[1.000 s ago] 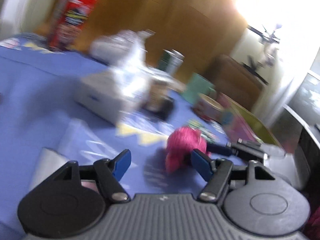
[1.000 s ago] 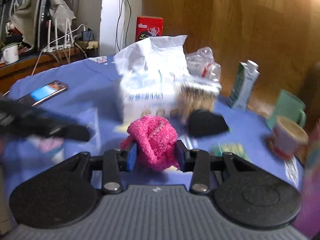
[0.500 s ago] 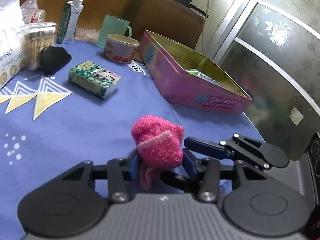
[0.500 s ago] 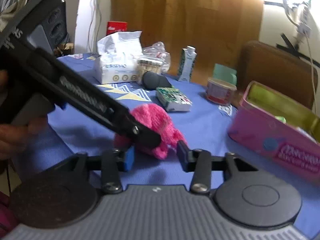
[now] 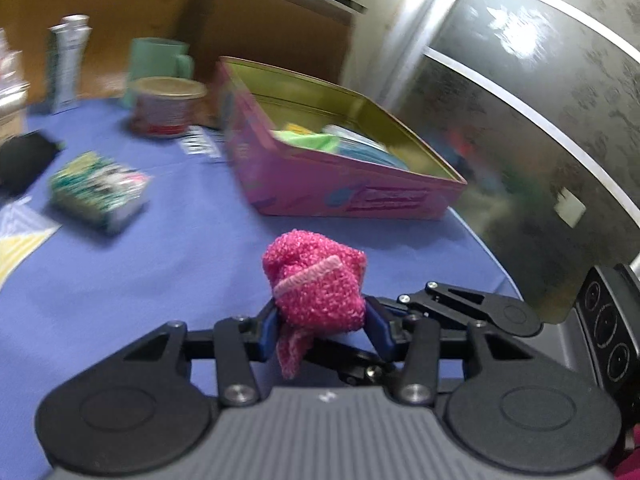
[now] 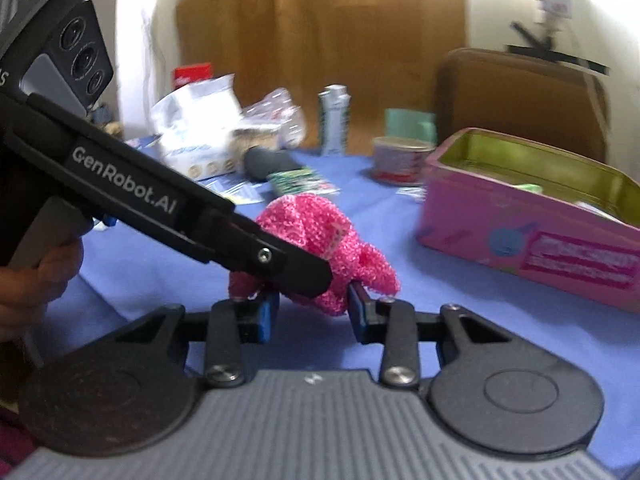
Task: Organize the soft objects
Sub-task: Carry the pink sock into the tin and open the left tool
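Note:
A pink knitted soft bundle [image 5: 318, 284] sits between the fingers of my left gripper [image 5: 322, 326], which is shut on it and holds it above the blue tablecloth. In the right wrist view the same bundle [image 6: 320, 236] lies ahead of my right gripper [image 6: 312, 314], whose jaws stand apart around its lower edge, not squeezing it. The left gripper's black body [image 6: 168, 212] crosses in front from the left. The right gripper's linkage [image 5: 472, 310] shows just beyond the bundle. An open pink tin [image 5: 344, 196] with soft items inside stands beyond.
On the blue tablecloth [image 5: 168, 264] lie a green patterned packet [image 5: 100, 192], a red-banded cup [image 5: 168, 106], a teal mug [image 5: 160, 64], a carton [image 5: 66, 60], a black pouch [image 5: 24, 158] and a white tissue pack [image 6: 196, 136]. The table edge curves at right, beside a glass door [image 5: 540, 100].
My left gripper closed on the pink bundle, which the right gripper held a second ago. The right jaws have opened. Both grippers have moved toward the pink tin.

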`<state>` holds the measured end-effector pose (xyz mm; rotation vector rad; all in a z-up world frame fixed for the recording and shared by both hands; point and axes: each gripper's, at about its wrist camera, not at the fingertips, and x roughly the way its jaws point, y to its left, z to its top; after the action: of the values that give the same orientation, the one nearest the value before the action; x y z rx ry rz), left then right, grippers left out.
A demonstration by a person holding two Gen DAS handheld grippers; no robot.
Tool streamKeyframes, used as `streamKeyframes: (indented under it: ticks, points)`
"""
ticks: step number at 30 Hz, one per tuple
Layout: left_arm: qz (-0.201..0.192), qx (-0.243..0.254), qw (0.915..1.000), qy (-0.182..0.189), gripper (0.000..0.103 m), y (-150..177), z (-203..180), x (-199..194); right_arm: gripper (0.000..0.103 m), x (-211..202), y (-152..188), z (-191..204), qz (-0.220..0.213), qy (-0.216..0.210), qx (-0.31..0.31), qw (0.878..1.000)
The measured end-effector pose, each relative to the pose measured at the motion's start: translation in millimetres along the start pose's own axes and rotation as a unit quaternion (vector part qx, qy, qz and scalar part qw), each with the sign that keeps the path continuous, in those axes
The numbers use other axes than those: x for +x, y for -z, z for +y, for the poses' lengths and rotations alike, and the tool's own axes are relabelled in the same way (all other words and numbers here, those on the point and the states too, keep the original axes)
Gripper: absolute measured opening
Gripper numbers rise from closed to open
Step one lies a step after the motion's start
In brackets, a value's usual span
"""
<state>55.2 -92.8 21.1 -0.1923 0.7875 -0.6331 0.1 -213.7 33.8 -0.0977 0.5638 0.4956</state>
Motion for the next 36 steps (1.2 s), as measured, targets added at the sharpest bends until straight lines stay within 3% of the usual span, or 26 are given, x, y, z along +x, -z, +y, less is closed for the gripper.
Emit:
streamKeyframes:
  ticks: [7,12,21,22,25,28,31,36]
  points:
    - [0.052,0.053,0.9966,0.034,0.043,-14,-38,62,0.040,-26,19,-40,0.002,0.071,0.052,0.996]
    - [0.064,0.073,0.9948,0.029,0.044,-19,-49,82,0.040,-33,31,-59,0.004,0.091,0.079,0.993]
    - [-0.027,0.078,0.9966,-0.007,0.045,-83,-42,60,0.040,-22,-16,-78,-0.073,0.094,0.064,0.991]
    - [-0.034,0.075,0.9964,-0.017,0.047,-91,-37,61,0.040,-17,-23,-81,-0.080,0.093,0.062,0.991]
    - [-0.042,0.080,0.9936,-0.067,0.065,-116,-23,80,0.043,8,-47,-90,-0.091,0.090,0.058,0.990]
    - [-0.044,0.087,0.9865,-0.131,0.069,-130,-12,103,0.059,47,-65,-99,-0.074,0.111,0.046,0.990]
    - [-0.056,0.083,0.9870,-0.126,0.072,-129,-10,98,0.059,65,-66,-107,-0.059,0.137,0.058,0.987]
    - [-0.092,0.092,0.9848,-0.115,0.079,-108,-21,73,0.059,36,-53,-100,-0.084,0.133,0.074,0.985]
